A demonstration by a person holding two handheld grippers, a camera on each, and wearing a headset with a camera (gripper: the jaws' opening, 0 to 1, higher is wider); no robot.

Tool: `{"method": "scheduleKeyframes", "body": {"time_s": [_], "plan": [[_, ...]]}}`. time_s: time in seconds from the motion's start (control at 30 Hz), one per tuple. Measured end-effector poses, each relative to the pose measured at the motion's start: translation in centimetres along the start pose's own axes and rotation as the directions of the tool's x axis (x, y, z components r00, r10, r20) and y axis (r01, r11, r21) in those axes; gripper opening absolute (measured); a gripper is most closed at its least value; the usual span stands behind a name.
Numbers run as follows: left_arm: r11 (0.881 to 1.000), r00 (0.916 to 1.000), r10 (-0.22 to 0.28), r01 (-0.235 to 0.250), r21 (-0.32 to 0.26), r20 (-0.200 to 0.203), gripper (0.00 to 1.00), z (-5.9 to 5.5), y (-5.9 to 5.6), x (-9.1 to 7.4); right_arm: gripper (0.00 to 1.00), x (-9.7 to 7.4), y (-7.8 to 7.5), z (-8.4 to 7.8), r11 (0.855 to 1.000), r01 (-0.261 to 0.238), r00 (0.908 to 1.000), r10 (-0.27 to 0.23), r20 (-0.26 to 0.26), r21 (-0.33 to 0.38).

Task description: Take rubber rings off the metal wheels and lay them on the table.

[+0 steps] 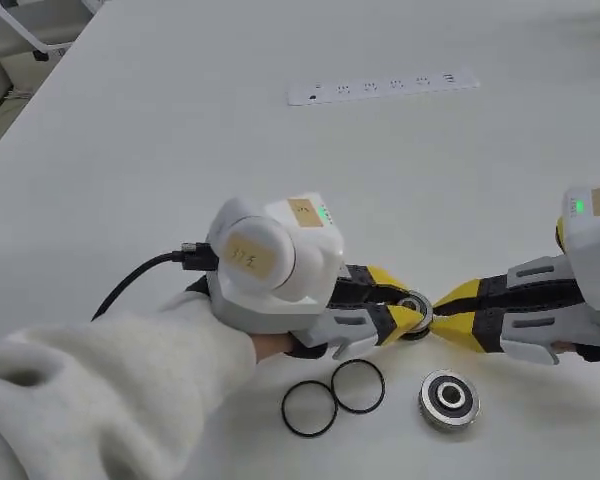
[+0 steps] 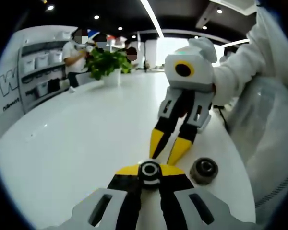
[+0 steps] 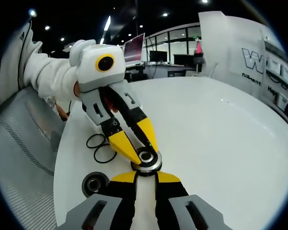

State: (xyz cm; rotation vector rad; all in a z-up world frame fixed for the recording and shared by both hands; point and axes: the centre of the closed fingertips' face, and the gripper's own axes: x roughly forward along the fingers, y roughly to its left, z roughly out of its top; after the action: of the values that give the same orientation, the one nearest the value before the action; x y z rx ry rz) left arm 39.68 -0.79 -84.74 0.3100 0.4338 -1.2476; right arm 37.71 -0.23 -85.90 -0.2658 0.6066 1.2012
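Metal wheel [image 1: 413, 305] was clenched in left gripper [image 1: 410, 313] just above table [image 1: 180, 150], right gripper [image 1: 436, 320] tips narrowed against its rim, grasp unclear, two rubber rings [image 1: 334, 398] and second wheel [image 1: 448, 398] lay nearby on table.

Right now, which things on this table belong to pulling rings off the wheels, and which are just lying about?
Part of the job:
- metal wheel, clamped in the left hand-held gripper
- right hand-held gripper, tips at that wheel
- second wheel
- two rubber rings lying loose

Just lying about:
- power strip
- potted plant
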Motion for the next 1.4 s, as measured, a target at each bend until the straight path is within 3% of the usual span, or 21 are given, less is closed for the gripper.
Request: {"method": "scheduleKeyframes", "body": {"time_s": [0.03,0.07,0.17,0.23,0.27,0.33,0.63,0.8,1.4], "plan": [[1.000,1.0000,0.000,0.000,0.001,0.000,0.14,0.0,0.0,0.0,0.22,0.1,-0.4,0.5,0.999,0.031,0.9991,-0.030,0.031,-0.035],[1.000,1.0000,0.000,0.000,0.001,0.000,0.14,0.0,0.0,0.0,0.26,0.3,-0.4,0.5,0.998,0.039,0.9989,-0.038,0.029,-0.045],[1.000,1.0000,0.000,0.000,0.001,0.002,0.14,0.0,0.0,0.0,0.25,1.1,-0.2,0.7,0.998,0.040,0.9989,-0.038,0.028,-0.056],[1.000,1.0000,0.002,-0.002,0.003,0.003,0.14,0.0,0.0,0.0,0.22,1.1,-0.9,0.5,0.991,0.077,0.9970,-0.077,0.002,-0.108],[1.000,1.0000,0.002,-0.002,0.003,0.003,0.14,0.0,0.0,0.0,0.22,1.1,-0.4,0.7,0.994,0.046,0.9989,-0.045,0.015,-0.103],[1.000,1.0000,-0.001,0.001,0.007,0.001,0.14,0.0,-0.1,0.0,0.22,0.7,-0.5,0.7,0.996,0.043,0.9990,-0.043,0.010,-0.075],[1.000,0.9999,-0.010,0.010,0.023,0.001,0.14,0.0,-0.4,0.0,0.21,0.2,-0.3,0.3,0.997,0.027,0.9996,-0.028,-0.007,-0.075],[1.000,0.9999,-0.010,0.010,0.022,-0.001,0.14,0.0,-0.4,0.0,0.18,-0.3,-0.3,0.2,1.000,0.011,0.9999,-0.011,0.002,-0.002],[1.000,0.9999,-0.012,0.012,0.012,0.008,0.13,0.0,-0.4,0.0,0.11,-0.1,-0.4,-0.3,0.999,0.008,0.9987,-0.010,-0.049,-0.049]]}}
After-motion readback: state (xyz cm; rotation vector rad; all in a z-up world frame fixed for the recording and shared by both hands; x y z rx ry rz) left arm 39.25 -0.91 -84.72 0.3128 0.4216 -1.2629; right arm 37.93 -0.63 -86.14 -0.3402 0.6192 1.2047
